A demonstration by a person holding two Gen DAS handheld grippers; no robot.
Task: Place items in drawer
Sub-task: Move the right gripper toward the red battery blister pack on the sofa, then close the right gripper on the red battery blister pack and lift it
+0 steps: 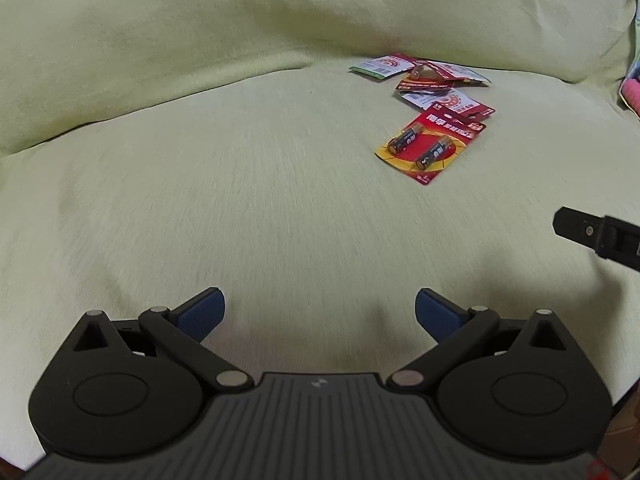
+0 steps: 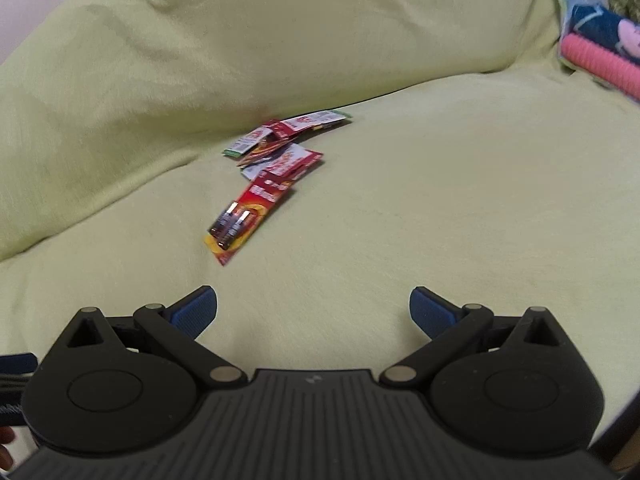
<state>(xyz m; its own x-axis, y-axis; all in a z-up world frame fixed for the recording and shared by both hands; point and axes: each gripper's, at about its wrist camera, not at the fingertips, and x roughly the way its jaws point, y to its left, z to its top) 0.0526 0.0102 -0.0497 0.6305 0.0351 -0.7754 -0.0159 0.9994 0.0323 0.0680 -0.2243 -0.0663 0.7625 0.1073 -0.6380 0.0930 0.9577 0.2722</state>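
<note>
Lower battery packs (image 1: pixel 440 80) overlap, print blurred, count unclear.

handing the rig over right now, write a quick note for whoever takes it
Left gripper: open, empty, over the green cushion.
Right gripper: open, empty, over the same cushion.
Items: battery pack lies nearest, with a loose pile of similar packs behind it by the backrest.
Done: nothing picked up, as far as the views show.
Left: grab each pack and place it in the drawer, which is out of view.
</note>
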